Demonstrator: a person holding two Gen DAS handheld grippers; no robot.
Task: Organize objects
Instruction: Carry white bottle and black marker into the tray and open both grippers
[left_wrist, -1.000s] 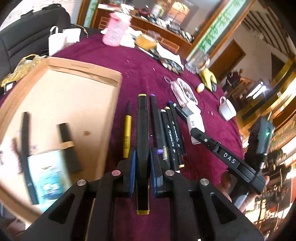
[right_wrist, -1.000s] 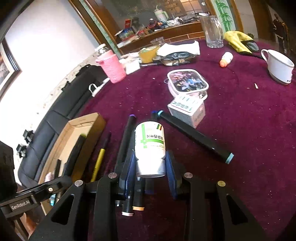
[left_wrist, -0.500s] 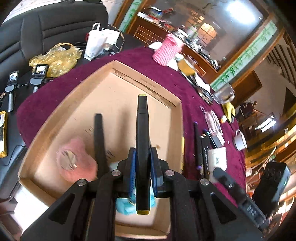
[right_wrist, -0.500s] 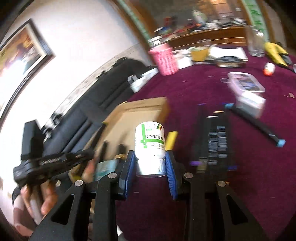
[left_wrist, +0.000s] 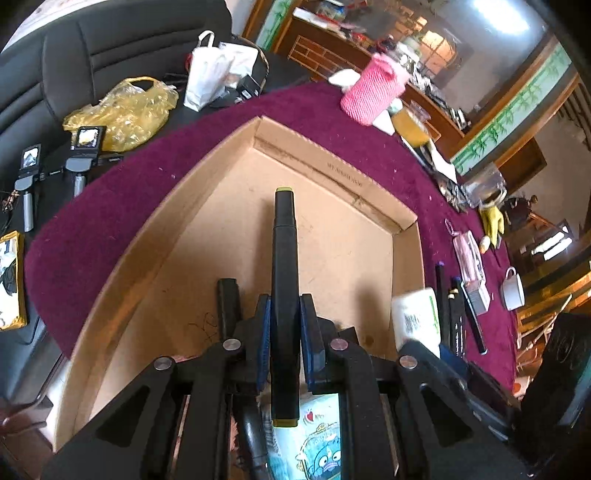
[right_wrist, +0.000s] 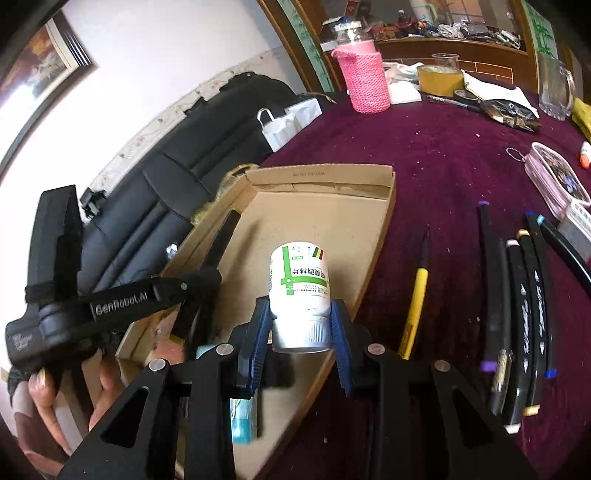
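Left wrist view, left gripper: closed on a black marker, blue pads pressed to both sides of its barrel.
Left wrist view, marker axis: runs straight up the centre of the frame, parallel to the fingers, yellow-green caps at both ends.
Left wrist view, marker position: held above the bare floor of the cardboard box, which fills the middle of the frame; it appears not to touch the floor.
Left wrist view, box contents: another black marker lies left of the fingers; a printed blue packet sits at lower centre.
Right wrist view, right gripper: clamped on a white pill bottle with a green label, gripped near the cap.
Right wrist view, bottle position: centre of frame, over the box's right wall, base pointing away from the camera.
Right wrist view, nearer hand: the left gripper, at left of frame, is already inside the box; the right is just crossing the rim.
Right wrist view, remaining items: a yellow pen and a row of markers lie on the purple cloth, right of the box.
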